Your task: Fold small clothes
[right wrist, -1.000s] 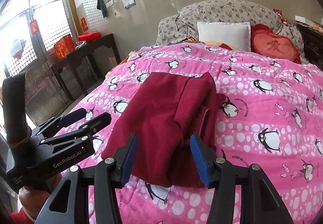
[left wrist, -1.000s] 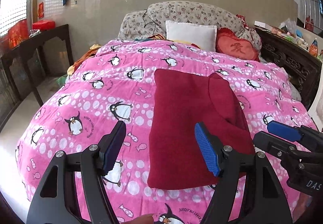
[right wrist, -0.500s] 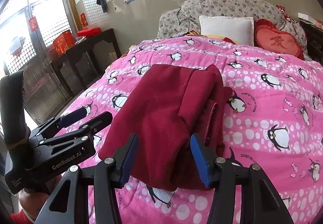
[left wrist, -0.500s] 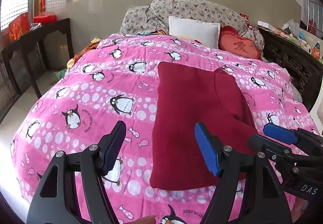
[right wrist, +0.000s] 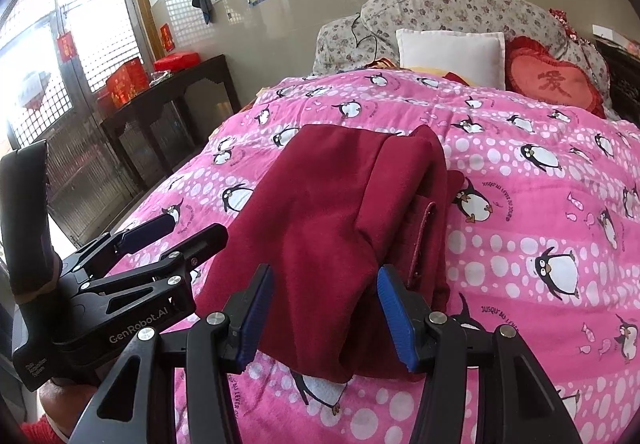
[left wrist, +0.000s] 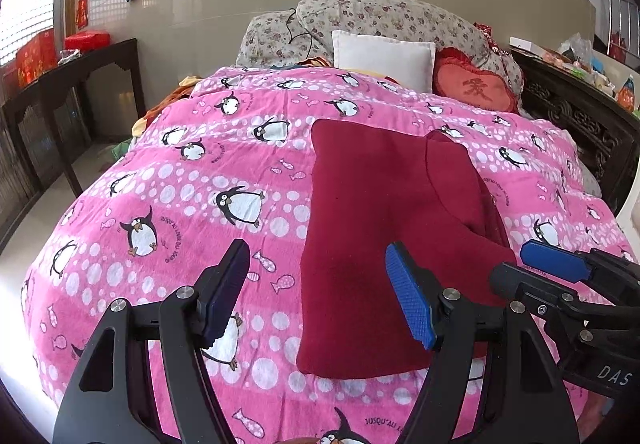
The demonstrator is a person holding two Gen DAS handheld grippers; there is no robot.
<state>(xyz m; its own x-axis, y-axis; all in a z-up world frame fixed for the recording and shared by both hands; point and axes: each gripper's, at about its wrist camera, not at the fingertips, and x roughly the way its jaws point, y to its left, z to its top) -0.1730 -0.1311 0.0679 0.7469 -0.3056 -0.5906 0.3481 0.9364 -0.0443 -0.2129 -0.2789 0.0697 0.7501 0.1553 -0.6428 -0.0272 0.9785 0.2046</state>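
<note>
Lying folded lengthwise on the pink penguin quilt point(left wrist: 200, 180), the red fleece garment point(left wrist: 380, 224) looks soft, light and floppy; both the left claw point(left wrist: 320, 296) and right claw point(right wrist: 320, 320) hover apart, empty. Grip its 6 o'clock hem corners.

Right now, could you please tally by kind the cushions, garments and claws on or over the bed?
Cushions: 2, white pillow and red heart cushion
Garments: 1, dark red garment
Claws: 2, left claw and right claw
Total: 5
</note>
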